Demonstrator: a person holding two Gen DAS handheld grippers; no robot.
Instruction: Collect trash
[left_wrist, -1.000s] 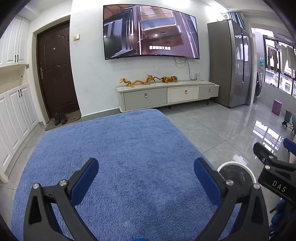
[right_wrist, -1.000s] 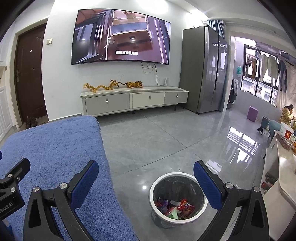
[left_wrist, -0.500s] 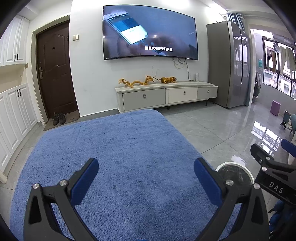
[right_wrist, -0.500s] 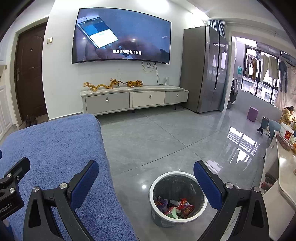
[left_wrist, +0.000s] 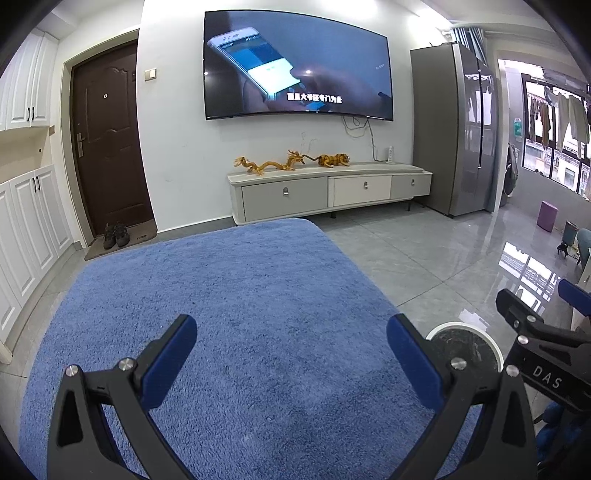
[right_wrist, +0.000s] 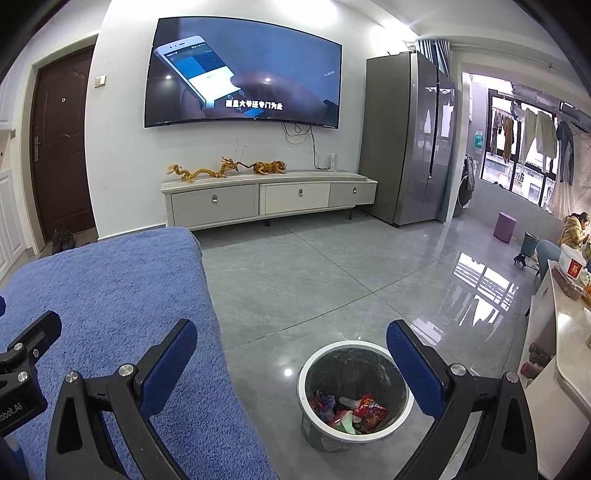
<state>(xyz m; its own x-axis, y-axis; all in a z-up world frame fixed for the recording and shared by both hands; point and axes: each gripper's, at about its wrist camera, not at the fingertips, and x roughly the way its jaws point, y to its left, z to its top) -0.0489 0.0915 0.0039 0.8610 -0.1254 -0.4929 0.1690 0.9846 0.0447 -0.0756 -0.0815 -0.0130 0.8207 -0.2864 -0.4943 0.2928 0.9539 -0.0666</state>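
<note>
We hold both grippers' fingers spread wide and empty: left gripper (left_wrist: 291, 354) over the blue table (left_wrist: 229, 314), right gripper (right_wrist: 291, 354) with the trash bin (right_wrist: 354, 391) at five o'clock, wrappers (right_wrist: 365, 406) inside, likely finished.

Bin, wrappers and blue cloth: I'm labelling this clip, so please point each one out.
bin (right_wrist: 400, 374), right wrist view, on the white rim's right side.
wrappers (right_wrist: 371, 406), right wrist view, on the red packet inside.
blue cloth (left_wrist: 240, 295), left wrist view, on its bare middle.
</note>
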